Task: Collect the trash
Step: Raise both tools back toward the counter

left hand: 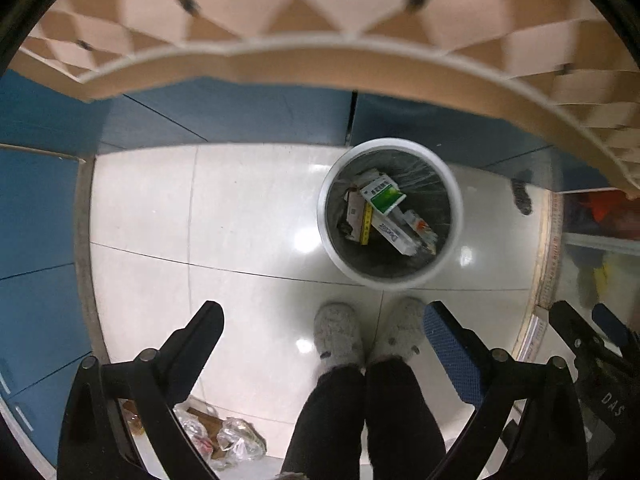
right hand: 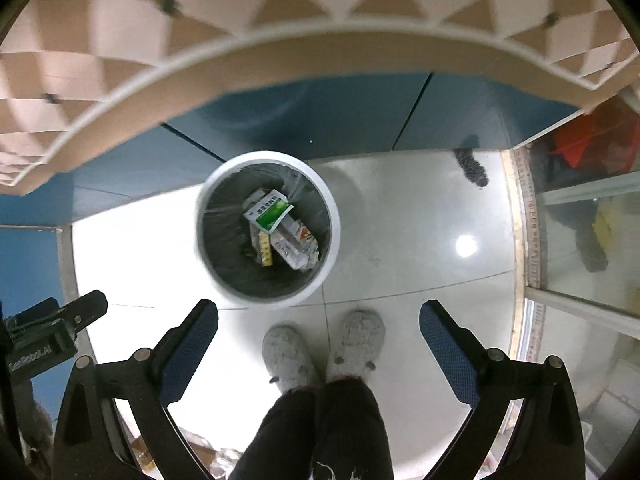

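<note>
A white round trash bin [left hand: 456, 208] with a dark liner stands on the pale tiled floor; it also shows in the right wrist view [right hand: 334, 216]. Inside lie several cardboard boxes, among them a green-and-white box [left hand: 383, 196] [right hand: 271, 213] and a white box [left hand: 396, 235]. My left gripper [left hand: 322, 320] is open and empty, high above the floor, nearer me than the bin. My right gripper [right hand: 318, 316] is open and empty, also high above the floor. The bin lies ahead and left of it.
A table edge with a tan-and-white checked cloth [left hand: 320, 56] [right hand: 280, 52] overhangs the far side. Blue cabinet fronts [left hand: 240, 112] stand behind the bin. The person's grey slippers [left hand: 340, 336] [right hand: 288, 356] stand near the bin. Crumpled plastic and cardboard [left hand: 224, 436] lie at lower left. A glass door [right hand: 580, 240] is right.
</note>
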Demonstrator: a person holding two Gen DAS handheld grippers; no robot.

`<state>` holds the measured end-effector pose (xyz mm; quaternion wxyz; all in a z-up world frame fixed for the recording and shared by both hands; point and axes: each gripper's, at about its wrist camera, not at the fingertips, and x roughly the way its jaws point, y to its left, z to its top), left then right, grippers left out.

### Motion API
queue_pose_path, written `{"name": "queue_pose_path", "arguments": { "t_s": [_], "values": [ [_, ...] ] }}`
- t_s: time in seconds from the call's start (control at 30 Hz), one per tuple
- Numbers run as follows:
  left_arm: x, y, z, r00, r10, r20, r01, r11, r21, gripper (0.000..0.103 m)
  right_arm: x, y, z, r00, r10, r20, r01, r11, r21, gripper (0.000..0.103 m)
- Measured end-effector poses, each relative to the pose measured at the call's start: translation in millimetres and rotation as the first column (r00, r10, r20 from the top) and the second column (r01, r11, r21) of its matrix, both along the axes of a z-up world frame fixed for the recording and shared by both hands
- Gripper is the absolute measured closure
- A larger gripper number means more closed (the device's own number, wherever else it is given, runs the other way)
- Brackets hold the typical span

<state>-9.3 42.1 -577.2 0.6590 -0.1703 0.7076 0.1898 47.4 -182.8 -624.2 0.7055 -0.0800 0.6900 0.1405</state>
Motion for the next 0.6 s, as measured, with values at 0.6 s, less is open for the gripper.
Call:
{"name": "queue_pose_path", "arguments": {
  "t_s": [0.6],
  "values": [
    [-43,-22,253,0.971,-0.035,0.236,0.029,0.999,0.028,0.001,-71,-27,304,0.985,0.026,0.168,-0.044,0.993,0.106,0.001]
  ]
}}
